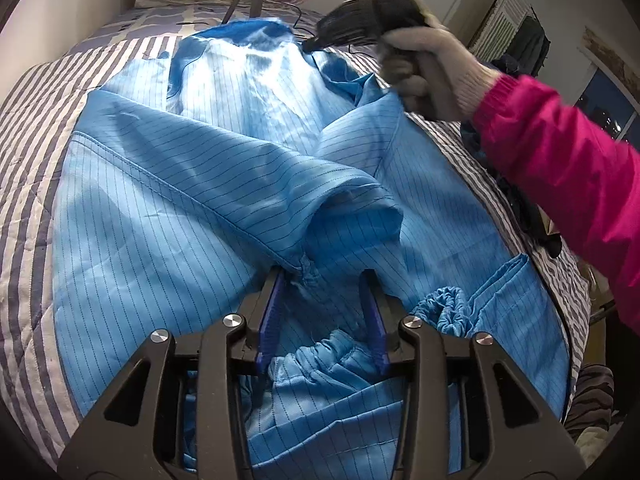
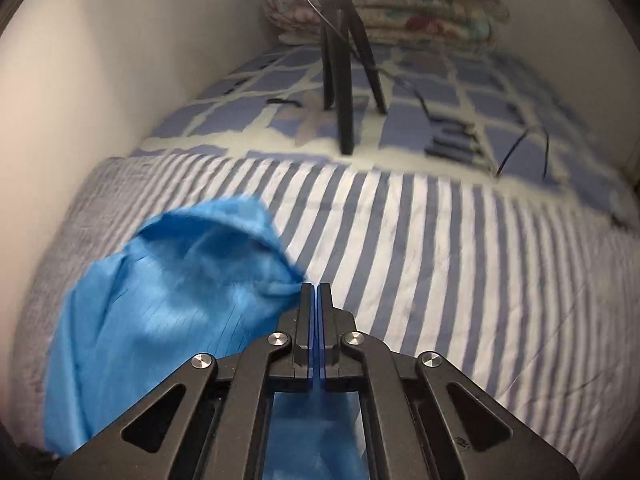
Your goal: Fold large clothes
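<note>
Left wrist view: black left gripper point(image 1: 326, 280) with blue-padded fingers point(image 1: 272, 316) sits nearest, jaws partly apart, with a bunched fold of the large light-blue pinstriped garment point(image 1: 160, 208) lying between them; whether the pads press on the cloth I cannot tell. Gathered elastic cuff point(image 1: 450, 310) lies just right of the right finger. Garment spreads ahead of the fingertips across the blue-and-white striped quilt point(image 1: 28, 128) on the bed. Well ahead and to the right, a white-gloved hand point(image 1: 436, 68) with pink sleeve point(image 1: 568, 168) holds the right gripper point(image 1: 310, 43), its tips at the garment's far edge.

Right wrist view: black right gripper point(image 2: 315, 288) nearest, fingers point(image 2: 306, 312) closed together, a twisted corner of the blue garment point(image 2: 168, 292) meeting the tips from the left, apparently pinched. Rest of the cloth hangs left of the fingers. Striped quilt point(image 2: 440, 248) lies ahead; beyond it a black tripod point(image 2: 344, 80) stands on a blue checked sheet point(image 2: 256, 92), folded floral blankets point(image 2: 420, 12) behind.
</note>
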A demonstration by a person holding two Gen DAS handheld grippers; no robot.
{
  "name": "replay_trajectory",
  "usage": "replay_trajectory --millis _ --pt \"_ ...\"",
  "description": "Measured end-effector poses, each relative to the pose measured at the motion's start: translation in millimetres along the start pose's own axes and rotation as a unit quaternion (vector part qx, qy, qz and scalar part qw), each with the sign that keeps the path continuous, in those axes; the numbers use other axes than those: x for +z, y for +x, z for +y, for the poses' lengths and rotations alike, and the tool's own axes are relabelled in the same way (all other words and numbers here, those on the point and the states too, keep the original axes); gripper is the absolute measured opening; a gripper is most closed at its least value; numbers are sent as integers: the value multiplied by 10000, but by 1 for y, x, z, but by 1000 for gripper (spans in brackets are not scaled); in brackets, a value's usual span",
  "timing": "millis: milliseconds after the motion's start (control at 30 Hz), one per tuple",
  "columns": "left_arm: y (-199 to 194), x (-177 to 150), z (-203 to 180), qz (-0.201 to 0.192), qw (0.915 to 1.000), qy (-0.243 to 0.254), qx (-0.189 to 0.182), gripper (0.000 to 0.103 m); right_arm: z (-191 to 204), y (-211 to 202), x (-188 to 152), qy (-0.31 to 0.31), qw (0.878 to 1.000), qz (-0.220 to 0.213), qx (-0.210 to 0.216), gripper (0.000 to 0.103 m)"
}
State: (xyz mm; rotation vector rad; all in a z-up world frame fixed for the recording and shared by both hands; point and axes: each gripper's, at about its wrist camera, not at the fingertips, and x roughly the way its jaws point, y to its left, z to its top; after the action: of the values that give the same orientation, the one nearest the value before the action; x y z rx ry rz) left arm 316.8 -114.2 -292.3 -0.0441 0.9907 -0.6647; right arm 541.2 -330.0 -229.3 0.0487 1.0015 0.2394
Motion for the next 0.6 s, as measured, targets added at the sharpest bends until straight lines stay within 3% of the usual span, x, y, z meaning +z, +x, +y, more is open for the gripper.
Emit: replay_trajectory --millis 33,100,233,333,467,600 --pt "0 0 -1 0 10000 12 2 40 2 13 5 -64 9990 148 -410 0" --pt "0 0 -1 -1 10000 12 0 40 4 21 7 -120 9975 252 -643 0" --pt "-1 0 0 2 10000 -14 -37 40 -13 -18 9 399 9992 22 92 0" --pt "0 1 2 5 10000 -26 -48 40 -19 -60 -10 288 9982 64 523 0" --pt "0 1 2 4 10000 -7 -27 40 -18 -80 -55 -17 9968 595 538 0" --pt "0 1 2 -1 10000 5 -9 41 -5 -61 -81 -31 9934 853 761 0"
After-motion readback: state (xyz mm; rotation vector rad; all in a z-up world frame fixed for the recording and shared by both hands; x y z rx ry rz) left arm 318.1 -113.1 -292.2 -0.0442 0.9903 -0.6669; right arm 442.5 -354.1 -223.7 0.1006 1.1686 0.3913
